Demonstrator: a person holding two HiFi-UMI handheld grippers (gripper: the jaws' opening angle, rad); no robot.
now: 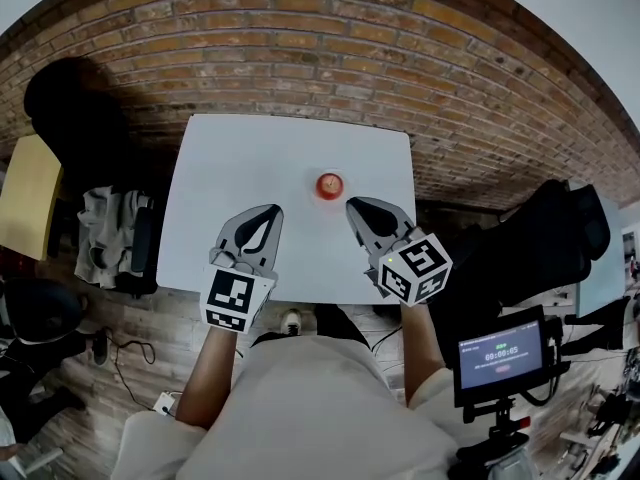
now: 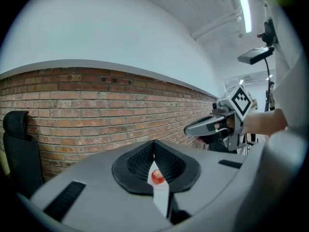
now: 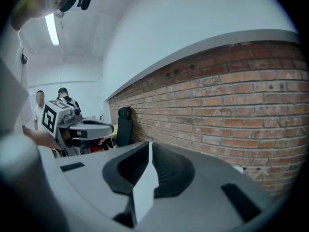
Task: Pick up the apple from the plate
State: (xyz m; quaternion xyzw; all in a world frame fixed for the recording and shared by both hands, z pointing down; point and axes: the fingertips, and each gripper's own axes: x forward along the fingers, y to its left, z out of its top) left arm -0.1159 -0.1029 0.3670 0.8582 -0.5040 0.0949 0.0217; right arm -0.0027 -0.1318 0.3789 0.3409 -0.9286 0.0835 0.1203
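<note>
A red apple [image 1: 329, 184] rests on a small plate, barely visible beneath it, toward the far right of the white table [image 1: 240, 158]. My left gripper [image 1: 273, 209] hovers over the near part of the table, left of and nearer than the apple, jaws shut and empty. My right gripper [image 1: 351, 205] is just near-right of the apple, also shut and empty, not touching it. In the left gripper view the apple [image 2: 157, 177] shows through the slit below the closed tips [image 2: 154, 143], with the right gripper [image 2: 187, 130] off to the right. The right gripper view shows closed tips [image 3: 150, 145] and the left gripper [image 3: 112, 127].
A brick wall [image 1: 330, 58] runs behind the table. A black chair [image 1: 75, 108], a yellow table [image 1: 28, 193] and a heap of clothes [image 1: 110, 233] stand at the left. A black bag [image 1: 545, 238] and a monitor on a stand [image 1: 500, 353] are at the right.
</note>
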